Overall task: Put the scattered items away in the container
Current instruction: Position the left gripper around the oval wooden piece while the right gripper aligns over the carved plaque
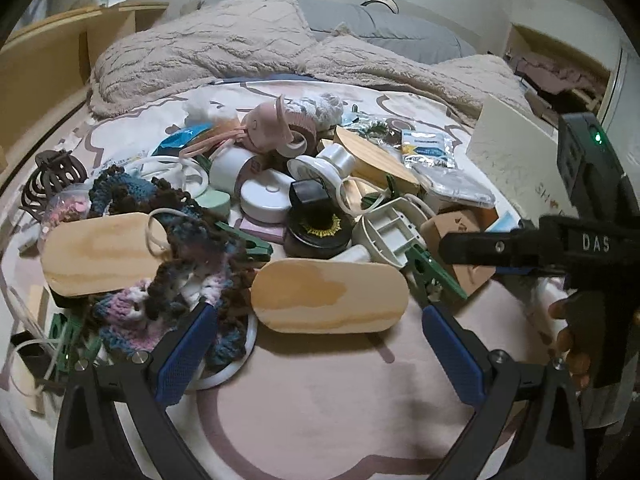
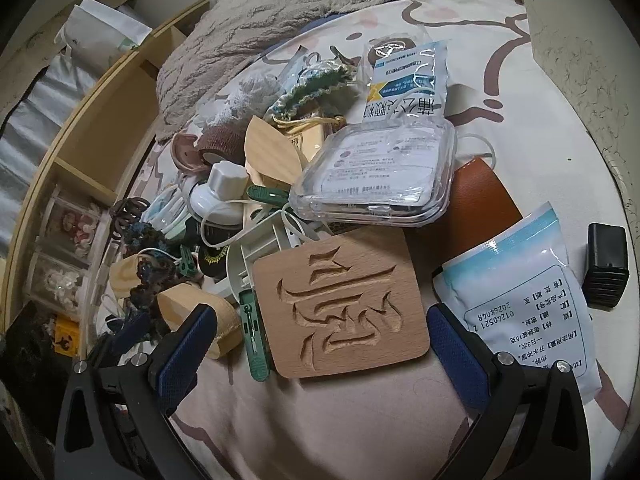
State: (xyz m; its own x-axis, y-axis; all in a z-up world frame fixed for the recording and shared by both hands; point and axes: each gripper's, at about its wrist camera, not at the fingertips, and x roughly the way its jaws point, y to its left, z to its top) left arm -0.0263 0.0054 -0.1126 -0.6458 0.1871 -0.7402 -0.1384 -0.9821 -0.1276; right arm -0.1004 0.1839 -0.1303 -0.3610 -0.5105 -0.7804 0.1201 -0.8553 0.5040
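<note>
Going for the carved wooden tile (image 2: 340, 304) looks like the move: right gripper (image 2: 320, 344) hangs wide open and empty around it, mid-bed. Come down flat, pinch the edges, dodge the green clip (image 2: 253, 336). Left gripper (image 1: 320, 332) is open and empty too, by the wooden oval (image 1: 328, 296). Container isn't clearly visible.
</note>
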